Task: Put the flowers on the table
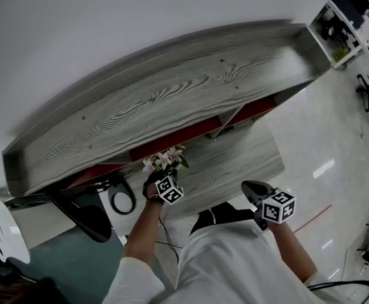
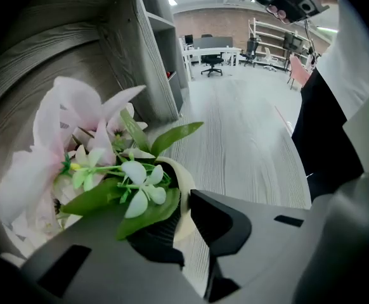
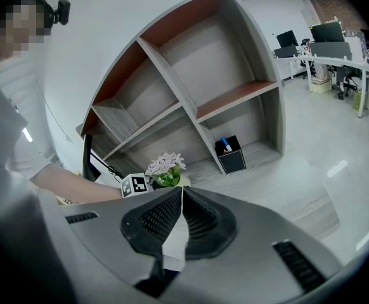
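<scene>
The flowers [image 1: 165,160] are a small bunch of pink and white blooms with green leaves in a cream-rimmed pot [image 2: 181,192]. My left gripper [image 2: 184,214] is shut on the pot, one dark pad on either side of the rim. It holds the bunch low over the grey wood-grain table [image 2: 248,151], close to the shelf unit [image 1: 172,100]. Whether the pot touches the table I cannot tell. My right gripper [image 3: 182,190] is shut with nothing in it, hanging at the table's near edge [image 1: 251,187]. From there the flowers [image 3: 164,166] show ahead.
The shelf unit [image 3: 191,87] stands along the table's far side with open compartments. A black box holding pens [image 3: 230,154] sits in one bottom compartment. A black screen [image 1: 86,217] and a white ring-shaped object [image 1: 121,201] lie left of the flowers. Glossy floor [image 1: 336,170] lies to the right.
</scene>
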Demonstrator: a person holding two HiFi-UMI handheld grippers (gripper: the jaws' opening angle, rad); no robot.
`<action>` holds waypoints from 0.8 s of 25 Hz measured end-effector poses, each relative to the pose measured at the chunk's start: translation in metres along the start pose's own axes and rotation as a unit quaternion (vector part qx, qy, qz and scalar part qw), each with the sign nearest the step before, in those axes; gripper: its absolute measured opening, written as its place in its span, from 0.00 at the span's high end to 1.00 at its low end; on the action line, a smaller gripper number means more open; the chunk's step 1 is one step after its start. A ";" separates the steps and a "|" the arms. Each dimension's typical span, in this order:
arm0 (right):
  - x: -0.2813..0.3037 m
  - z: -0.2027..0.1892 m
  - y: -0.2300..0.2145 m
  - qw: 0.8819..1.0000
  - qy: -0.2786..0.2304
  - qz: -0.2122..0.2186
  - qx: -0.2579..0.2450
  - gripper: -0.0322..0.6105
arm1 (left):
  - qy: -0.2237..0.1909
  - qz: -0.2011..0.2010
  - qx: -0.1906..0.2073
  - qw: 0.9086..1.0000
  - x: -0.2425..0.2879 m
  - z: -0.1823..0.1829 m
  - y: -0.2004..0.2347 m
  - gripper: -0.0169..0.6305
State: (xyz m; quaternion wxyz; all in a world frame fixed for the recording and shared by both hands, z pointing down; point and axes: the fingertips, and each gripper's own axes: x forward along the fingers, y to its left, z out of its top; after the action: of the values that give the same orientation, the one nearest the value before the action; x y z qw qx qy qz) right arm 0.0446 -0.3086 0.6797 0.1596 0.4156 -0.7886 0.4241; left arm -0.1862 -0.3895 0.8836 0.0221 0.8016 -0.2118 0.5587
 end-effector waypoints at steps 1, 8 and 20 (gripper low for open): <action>0.000 -0.001 0.000 1.000 0.000 -0.001 0.002 0.92 | -0.001 -0.001 0.000 1.000 0.001 -0.001 0.000 0.89; -0.001 -0.007 -0.003 1.000 0.003 -0.003 0.009 0.92 | -0.004 -0.003 0.005 1.000 0.003 -0.001 -0.002 0.88; -0.008 -0.008 0.007 1.000 -0.013 0.000 0.010 0.92 | -0.019 0.006 -0.021 1.000 -0.017 0.002 -0.002 0.79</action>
State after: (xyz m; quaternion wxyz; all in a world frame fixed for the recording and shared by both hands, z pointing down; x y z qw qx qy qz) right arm 0.0434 -0.2956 0.6763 0.1452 0.4226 -0.7862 0.4268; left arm -0.1888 -0.3830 0.8676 0.0318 0.8099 -0.2292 0.5390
